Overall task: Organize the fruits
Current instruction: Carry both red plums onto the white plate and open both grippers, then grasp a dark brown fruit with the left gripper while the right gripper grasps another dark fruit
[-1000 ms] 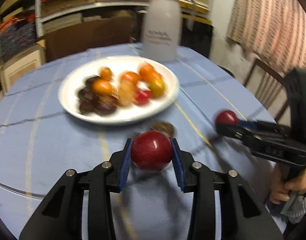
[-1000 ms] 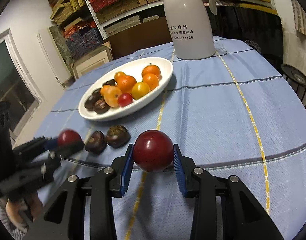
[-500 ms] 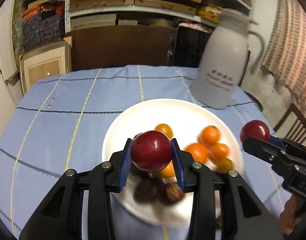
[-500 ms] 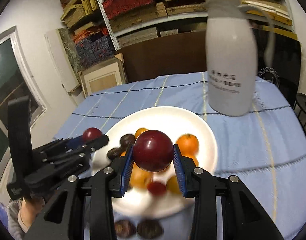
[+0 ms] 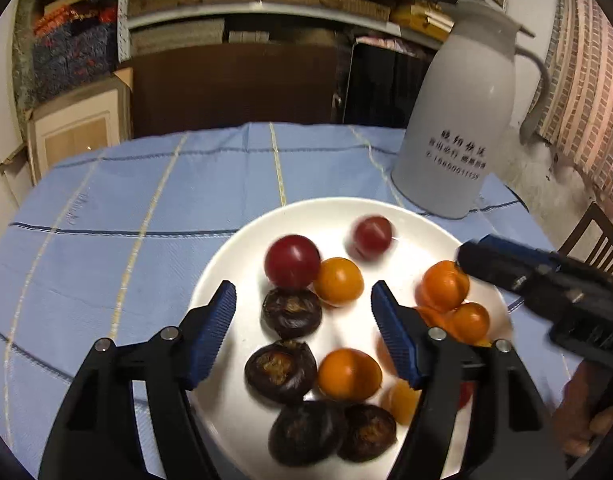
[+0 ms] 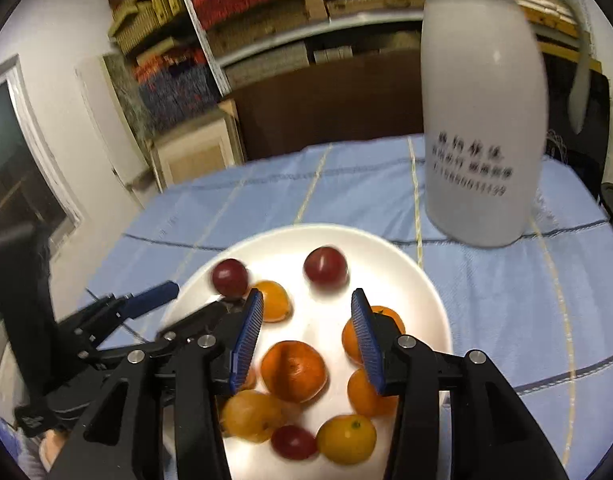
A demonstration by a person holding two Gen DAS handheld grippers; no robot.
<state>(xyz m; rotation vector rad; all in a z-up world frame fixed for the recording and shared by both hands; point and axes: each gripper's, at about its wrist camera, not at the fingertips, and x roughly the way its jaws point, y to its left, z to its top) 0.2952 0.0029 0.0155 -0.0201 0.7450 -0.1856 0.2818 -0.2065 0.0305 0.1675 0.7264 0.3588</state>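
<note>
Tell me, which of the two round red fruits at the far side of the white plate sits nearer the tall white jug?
The right-hand round red fruit, alone on bare white plate, is nearer the tall white jug; the other red fruit touches an orange one.

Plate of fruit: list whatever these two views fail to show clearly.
- Near rim of the plate: left wrist view, cut off by the bottom edge and the left gripper.
- Dark fruits: right wrist view, hidden behind gripper frames.
- Two red fruits: blurred, surface unreadable.
- Jug top: right wrist view, cut off by the top edge.
</note>
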